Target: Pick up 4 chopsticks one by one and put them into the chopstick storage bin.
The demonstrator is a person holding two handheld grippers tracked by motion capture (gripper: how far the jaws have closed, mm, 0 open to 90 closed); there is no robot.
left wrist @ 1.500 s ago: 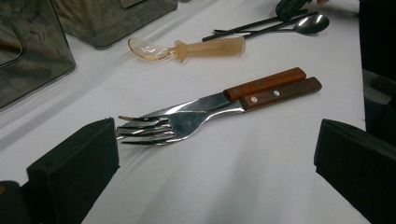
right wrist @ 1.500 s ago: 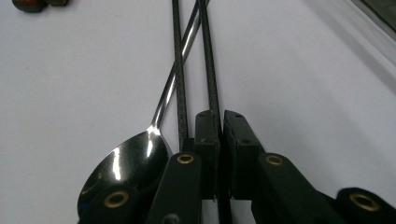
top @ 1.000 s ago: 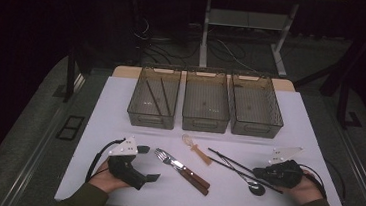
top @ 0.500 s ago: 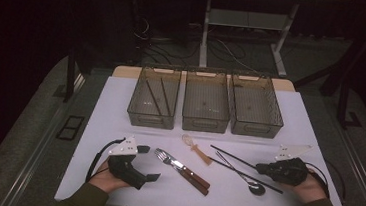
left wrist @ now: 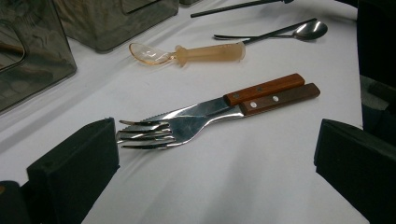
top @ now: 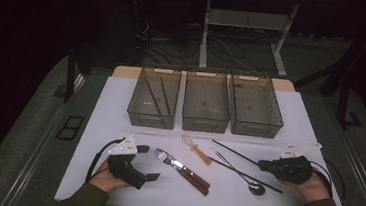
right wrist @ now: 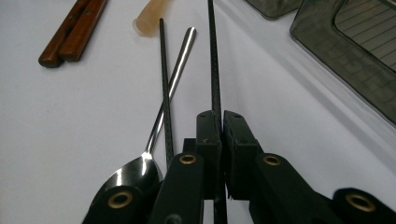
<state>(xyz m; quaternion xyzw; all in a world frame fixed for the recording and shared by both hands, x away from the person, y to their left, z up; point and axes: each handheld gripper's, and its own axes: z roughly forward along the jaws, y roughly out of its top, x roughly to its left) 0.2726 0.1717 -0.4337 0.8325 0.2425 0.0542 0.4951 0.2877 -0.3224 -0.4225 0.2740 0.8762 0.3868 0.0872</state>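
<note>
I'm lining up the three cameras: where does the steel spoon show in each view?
High view: the steel spoon lies low and right of centre, left of the right gripper.
Left gripper view: top right, near the edge.
Right gripper view: bowl at bottom left, handle slanting up.
Shared landmark: the amber plastic spoon, just beyond its handle tip.

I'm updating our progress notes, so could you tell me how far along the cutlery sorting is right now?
Done: two chopsticks lie in the left bin. In hand: the right gripper is shut on a black chopstick. Left: a second chopstick, the metal spoon, the amber spoon and the fork and knife remain on the table; the left gripper is open near them.
</note>
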